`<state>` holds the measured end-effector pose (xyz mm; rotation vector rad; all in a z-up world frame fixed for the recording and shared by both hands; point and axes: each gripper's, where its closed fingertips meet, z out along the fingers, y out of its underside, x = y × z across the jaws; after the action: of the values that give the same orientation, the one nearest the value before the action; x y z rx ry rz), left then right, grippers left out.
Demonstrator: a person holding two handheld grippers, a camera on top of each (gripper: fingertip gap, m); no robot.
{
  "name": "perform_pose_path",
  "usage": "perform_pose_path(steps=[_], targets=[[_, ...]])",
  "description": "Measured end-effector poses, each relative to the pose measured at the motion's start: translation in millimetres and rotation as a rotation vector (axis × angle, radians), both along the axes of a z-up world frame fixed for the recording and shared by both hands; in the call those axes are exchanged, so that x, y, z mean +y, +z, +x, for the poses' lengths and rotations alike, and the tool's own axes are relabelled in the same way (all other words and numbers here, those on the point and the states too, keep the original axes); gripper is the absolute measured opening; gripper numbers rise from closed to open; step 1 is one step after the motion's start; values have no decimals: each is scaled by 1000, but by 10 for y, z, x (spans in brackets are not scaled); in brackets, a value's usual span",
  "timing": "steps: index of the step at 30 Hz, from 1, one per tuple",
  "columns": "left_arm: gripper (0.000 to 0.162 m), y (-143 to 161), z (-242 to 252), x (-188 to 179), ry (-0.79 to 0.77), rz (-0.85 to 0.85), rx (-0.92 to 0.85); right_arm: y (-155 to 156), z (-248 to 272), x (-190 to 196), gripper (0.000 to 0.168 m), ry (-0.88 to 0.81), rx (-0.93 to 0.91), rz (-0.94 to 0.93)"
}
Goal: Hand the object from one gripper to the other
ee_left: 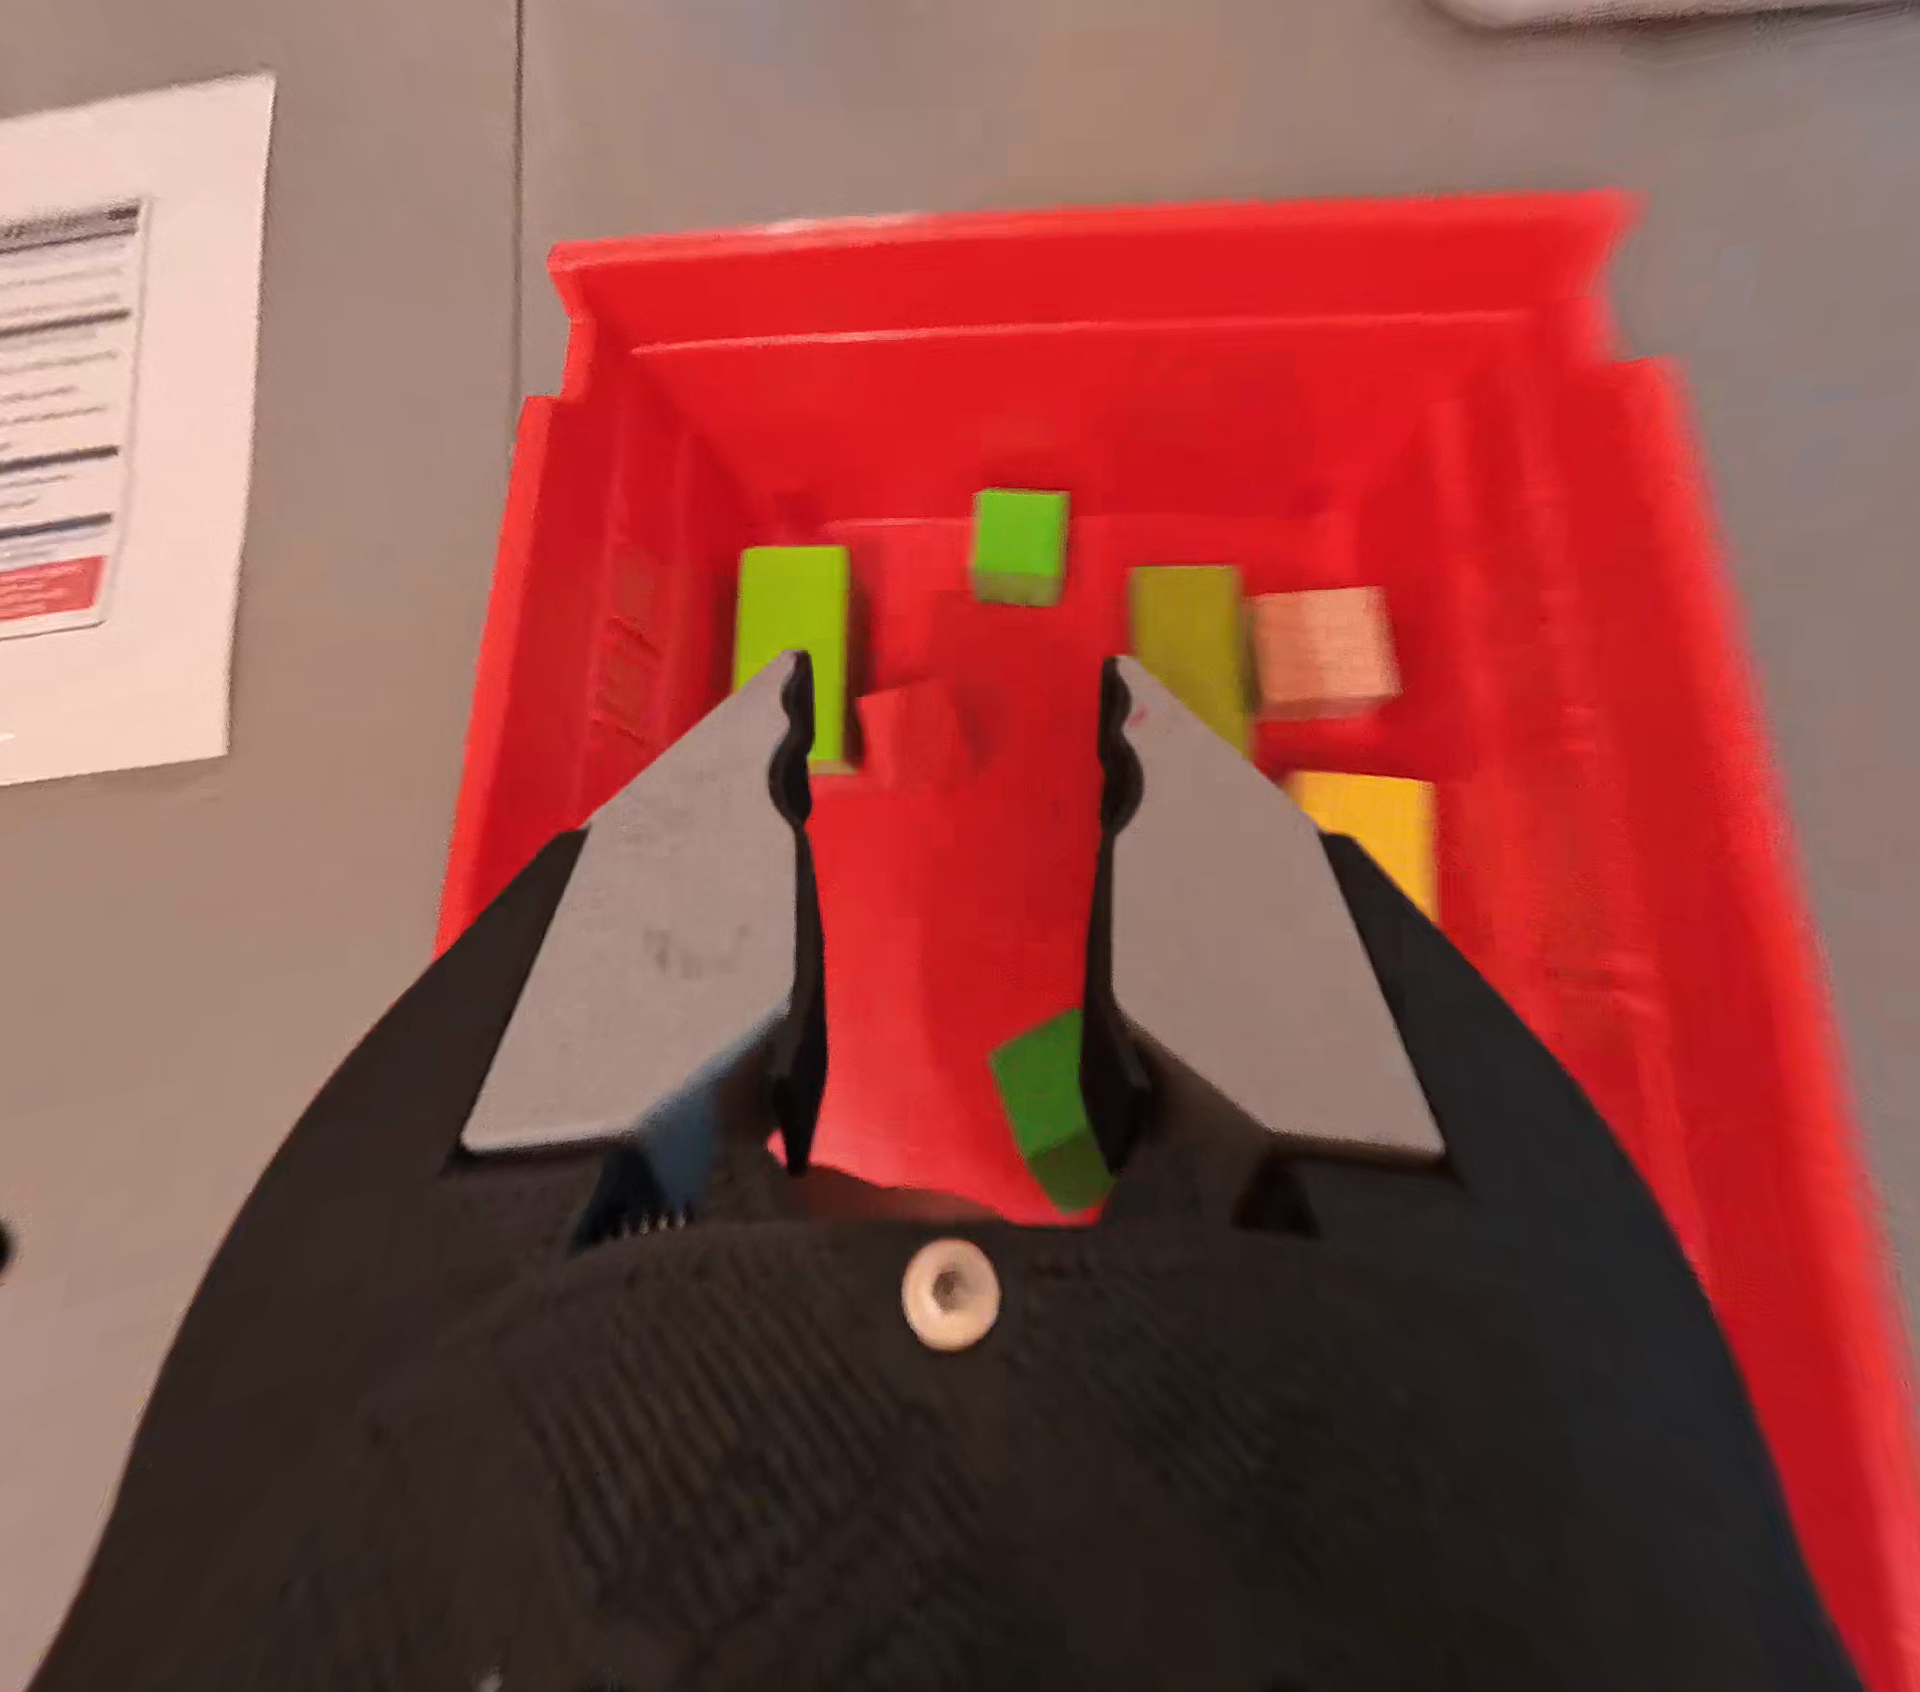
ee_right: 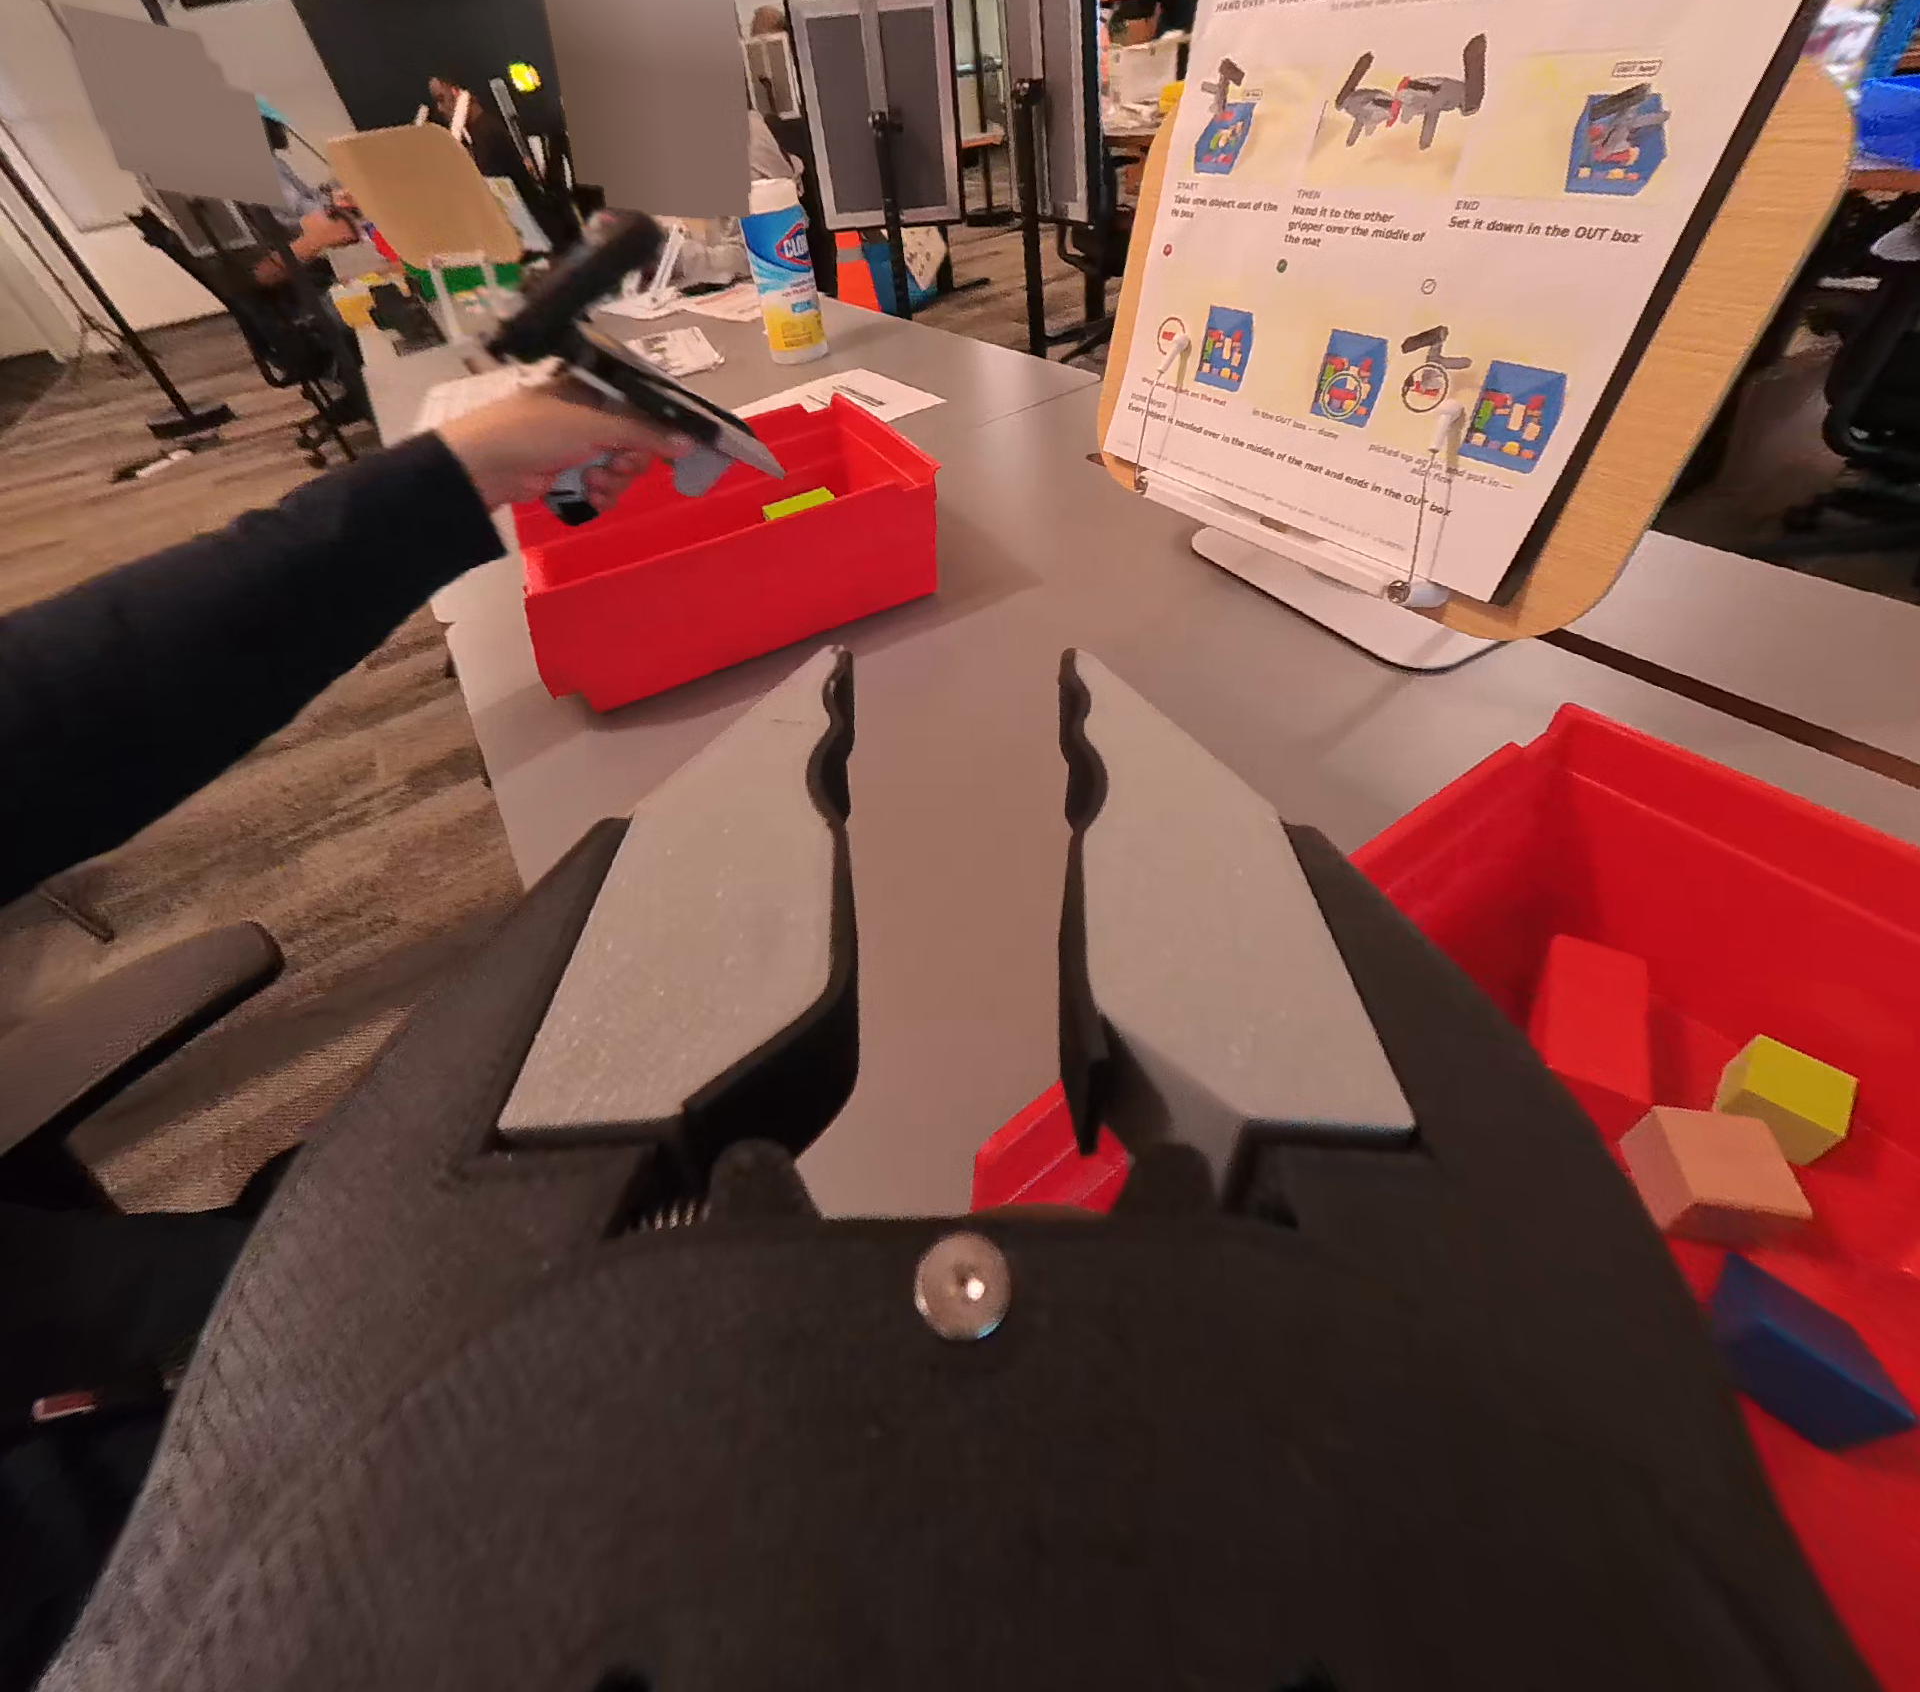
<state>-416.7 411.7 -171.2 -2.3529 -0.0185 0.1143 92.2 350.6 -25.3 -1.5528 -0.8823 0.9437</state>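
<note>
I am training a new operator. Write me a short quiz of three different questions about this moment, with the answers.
1. True or false: the left hand-held gripper is shut on a block.
2. Multiple choice: the left hand-held gripper is over A) the bare grey table, B) a red bin with blocks, C) the instruction board.
3. Fill in: in the right wrist view, the red bin beside the right hand-held gripper holds a red, a yellow, a pinkish and a ____ block.

Key
1. False: it is open and holds nothing.
2. B: the red bin with blocks.
3. Blue: the blue block lies nearest the camera.
</note>
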Motion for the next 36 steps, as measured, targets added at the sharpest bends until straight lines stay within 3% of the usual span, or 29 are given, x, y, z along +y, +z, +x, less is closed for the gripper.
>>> perform_pose_path(steps=[6, 10, 12, 14, 20, 24, 27, 30, 36], targets=[[50, -557, -449, 206, 67, -323, 137, 72, -13, -197, 40, 104, 34, -24], [45, -743, -443, 246, 73, -433, 69, 172, 20, -292, 39, 108, 41, 29], [51, -808, -378, 239, 74, -472, -19, 199, 15, -347, 39, 126, 43, 41], [41, -875, -318, 187, 55, -520, -72, 209, 13, -385, 39, 136, 38, 52], [33, -739, -437, 328, 52, -373, 75, 204, -29, -435, 39, 156, 36, 59], [32, -90, -332, 498, 6, -28, 215, 125, -126, -501, 39, 205, 18, 24], [32, 493, 291, 349, -204, 235, 210, 65, -248, -560, 39, 242, 2, 9], [32, 984, 1256, -155, -508, 480, 215, -22, -451, -638, 40, 299, -16, -19], [33, 1118, 3111, -1464, -972, 607, -269, -123, -1033, -1101, 46, 489, -14, -8]])
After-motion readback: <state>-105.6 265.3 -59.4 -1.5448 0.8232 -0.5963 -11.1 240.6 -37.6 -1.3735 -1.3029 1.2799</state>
